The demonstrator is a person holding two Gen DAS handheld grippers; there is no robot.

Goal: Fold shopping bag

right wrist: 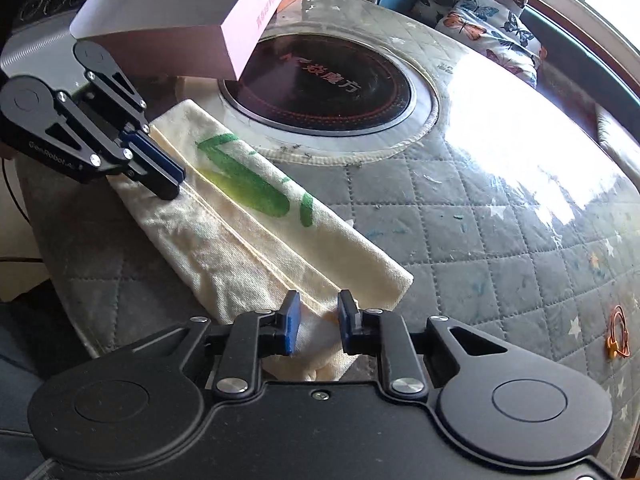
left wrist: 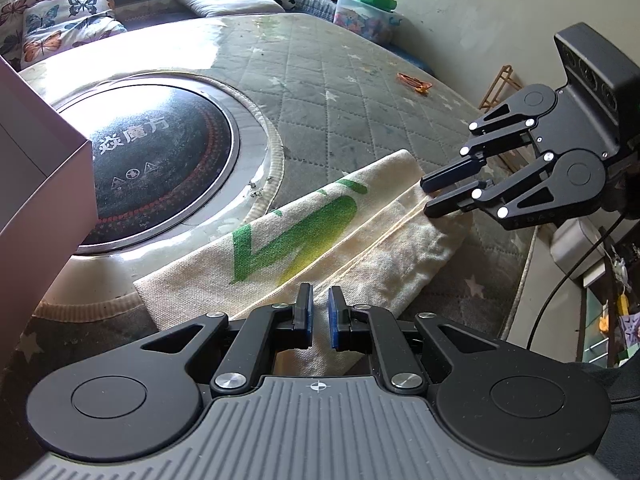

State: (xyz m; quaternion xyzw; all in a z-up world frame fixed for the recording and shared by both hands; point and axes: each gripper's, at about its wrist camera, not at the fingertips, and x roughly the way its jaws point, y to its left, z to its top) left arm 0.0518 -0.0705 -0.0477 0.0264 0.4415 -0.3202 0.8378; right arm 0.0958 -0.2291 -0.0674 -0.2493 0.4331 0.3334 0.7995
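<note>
**Operator:** Left wrist view first. My left tongs sit at the near end of the shopping bag, blades nearly together with only a thin gap; I judge them pinched on the seam edge there, though contact itself is hard to see.

**Observer:** And the other end?

**Operator:** The bag lies as a long folded strip on the table, its long axis running straight from one pair of tongs to the other. My right tongs straddle the far end, narrow, cloth between the blades, not yet pressing.

**Observer:** Next?

**Operator:** Probably grip, then carry one end over the other.
</note>
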